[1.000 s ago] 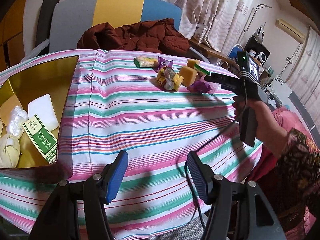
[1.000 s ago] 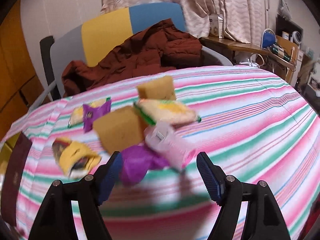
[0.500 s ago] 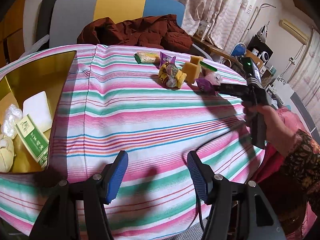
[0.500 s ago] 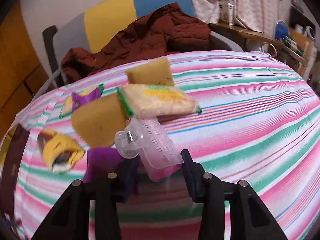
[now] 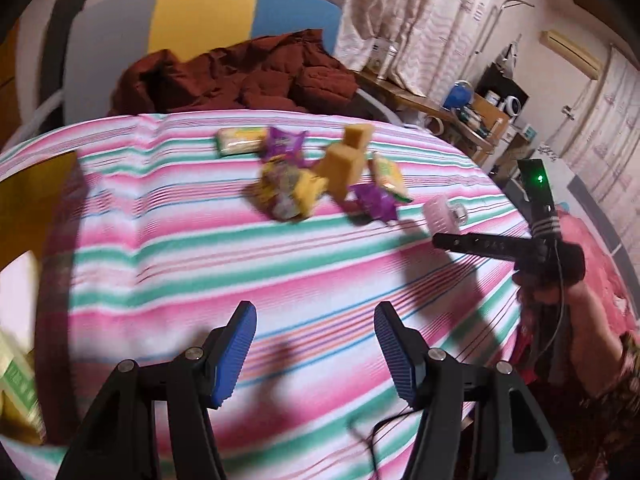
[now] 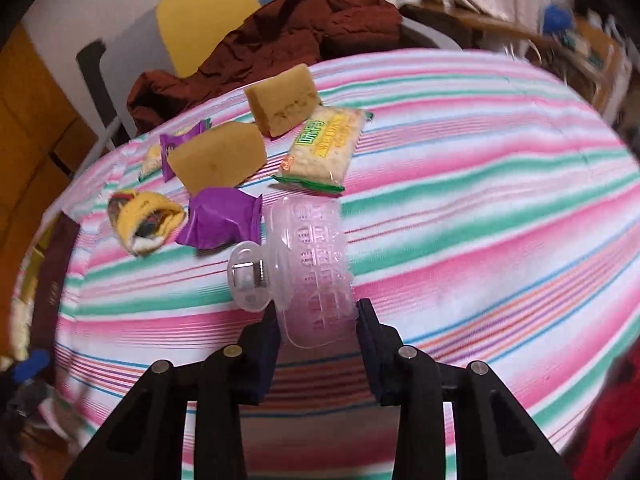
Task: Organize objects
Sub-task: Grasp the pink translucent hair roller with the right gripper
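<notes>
Lying along the left edge of the left wrist view, a gold-lined box (image 5: 28,184) shows only its blurred inner wall, with a pale slab and a green-printed packet inside it too smeared to name. To its right the left gripper (image 5: 315,354) hangs over the pink, green and white striped tablecloth (image 5: 200,248) with its blue-padded fingers spread wide and nothing between them. Farther back, near the middle of the cloth, a loose cluster lies together: a yellow rolled cloth bundle (image 6: 145,216), a crumpled purple foil wrapper (image 6: 219,223) just beside it, two tan sponge blocks (image 6: 218,159) behind, and a green-edged clear packet of pale crackers (image 6: 325,148) at the cluster's right. Right of the wrapper, and lifted off the cloth, a translucent pink plastic hair claw clip (image 6: 310,268) sits pinched at its lower end between the fingers of the right gripper (image 6: 318,330), its metal spring hinge turned to the left. Beyond the table a dark red quilted jacket (image 5: 240,76) is heaped against a grey, yellow and blue chair back (image 5: 208,12).
</notes>
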The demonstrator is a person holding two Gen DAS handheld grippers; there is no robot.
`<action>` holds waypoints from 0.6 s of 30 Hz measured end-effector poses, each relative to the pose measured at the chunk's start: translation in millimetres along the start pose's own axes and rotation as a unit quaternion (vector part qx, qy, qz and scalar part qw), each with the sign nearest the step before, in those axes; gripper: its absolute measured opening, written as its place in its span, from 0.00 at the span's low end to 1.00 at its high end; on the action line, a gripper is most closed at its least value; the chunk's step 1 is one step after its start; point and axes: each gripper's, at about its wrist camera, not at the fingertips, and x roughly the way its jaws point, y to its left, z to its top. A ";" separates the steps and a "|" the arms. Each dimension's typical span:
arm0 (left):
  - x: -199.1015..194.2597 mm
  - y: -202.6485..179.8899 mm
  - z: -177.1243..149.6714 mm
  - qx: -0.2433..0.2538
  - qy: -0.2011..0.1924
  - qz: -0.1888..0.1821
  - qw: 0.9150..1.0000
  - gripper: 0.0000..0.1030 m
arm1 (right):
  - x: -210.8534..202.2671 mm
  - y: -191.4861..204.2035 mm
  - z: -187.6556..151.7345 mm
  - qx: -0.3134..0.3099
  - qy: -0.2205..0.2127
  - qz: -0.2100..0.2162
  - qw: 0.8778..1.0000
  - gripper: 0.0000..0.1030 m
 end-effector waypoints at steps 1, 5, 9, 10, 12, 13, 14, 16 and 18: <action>4.7 -4.0 4.5 -0.001 0.001 -0.004 1.000 0.60 | -1.6 -0.1 1.6 0.000 -0.002 -0.004 1.000 0.36; 34.9 -23.1 25.7 -0.018 0.014 -0.039 0.999 0.63 | -10.3 -7.0 5.8 -0.001 -0.009 -0.036 0.999 0.35; 72.9 -42.1 45.8 -0.023 0.033 -0.051 0.998 0.67 | -6.1 -21.0 5.0 0.021 0.009 -0.053 0.998 0.35; 81.8 -44.7 50.0 -0.026 0.039 -0.048 0.998 0.69 | -3.6 -24.9 5.8 0.029 0.015 -0.049 0.998 0.35; 101.4 -46.0 59.8 -0.047 0.051 -0.050 0.996 0.69 | -1.7 -28.1 6.2 0.038 0.020 -0.042 0.998 0.35; 111.7 -46.4 65.2 -0.058 0.057 -0.049 0.995 0.69 | -1.9 -27.1 6.7 0.035 0.020 -0.044 0.998 0.35; 120.0 -46.5 70.0 -0.066 0.062 -0.046 0.995 0.69 | -1.9 -25.8 7.1 0.030 0.020 -0.047 0.998 0.35; 132.3 -48.0 78.3 -0.079 0.064 -0.042 0.994 0.69 | -0.7 -25.3 7.5 0.027 0.021 -0.049 0.998 0.35; 144.0 -51.0 83.5 -0.080 0.069 -0.035 0.994 0.69 | 1.1 -26.3 8.1 0.028 0.023 -0.047 0.998 0.35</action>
